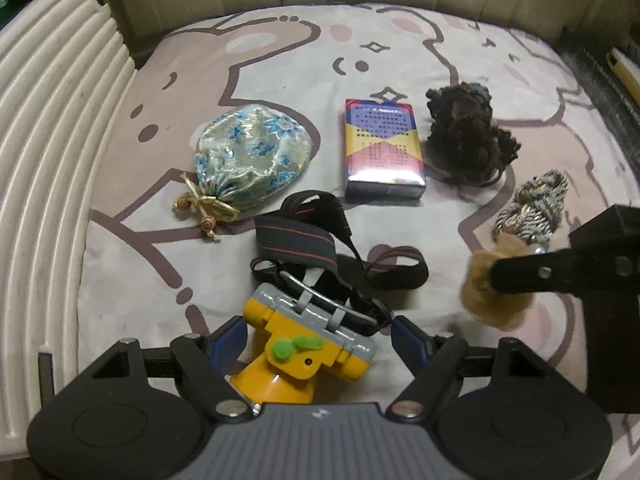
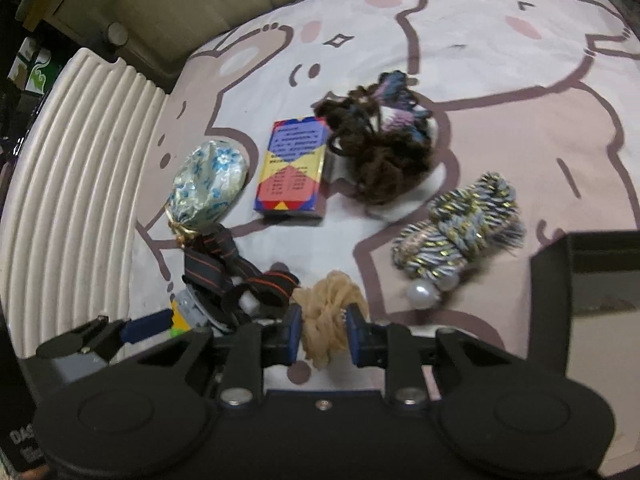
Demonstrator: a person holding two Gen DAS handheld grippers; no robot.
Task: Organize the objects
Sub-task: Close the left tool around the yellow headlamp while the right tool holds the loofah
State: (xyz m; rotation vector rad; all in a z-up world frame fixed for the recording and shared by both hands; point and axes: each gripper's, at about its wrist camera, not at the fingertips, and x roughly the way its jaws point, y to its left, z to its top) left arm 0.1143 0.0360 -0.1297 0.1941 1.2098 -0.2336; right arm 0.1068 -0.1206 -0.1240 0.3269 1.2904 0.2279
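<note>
Six loose things are lying on the cartoon-bear bedsheet (image 1: 460, 36): one yellow headlamp (image 1: 304, 356), one floral drawstring pouch (image 1: 248, 156), one colourful card box (image 1: 382, 148), and three scrunchies — one dark brown scrunchie (image 1: 468, 136), one grey-and-gold scrunchie (image 2: 460, 236) with a pearl bead, and one tan scrunchie (image 2: 328, 316).

The right gripper (image 2: 323, 334) is pressing its blue pads on the tan scrunchie from both sides, clamped, low at the near edge of the sheet. In the left wrist view the same tan bundle is showing bunched at the tip of a black finger (image 1: 532, 272).

The left gripper (image 1: 318, 336) is standing with its jaws apart, straddling the headlamp; the blue fingers are sitting beside the lamp body, and whether they are touching it cannot be told. The lamp's yellow cone is pointing toward the camera, its grey hinged back facing away, and its black strap (image 1: 304, 236) with red stripes is trailing away across the sheet in loose loops toward the card box.

The card box is lying flat, its long axis running away from the grippers, between the pouch and the dark brown scrunchie. The pouch's tied neck with gold cord is pointing toward the near side, just beside the strap. A white ribbed panel (image 1: 52, 152) is bordering the sheet on the left, and a black box (image 2: 592, 272) is standing at the right, near the grey-and-gold scrunchie.
</note>
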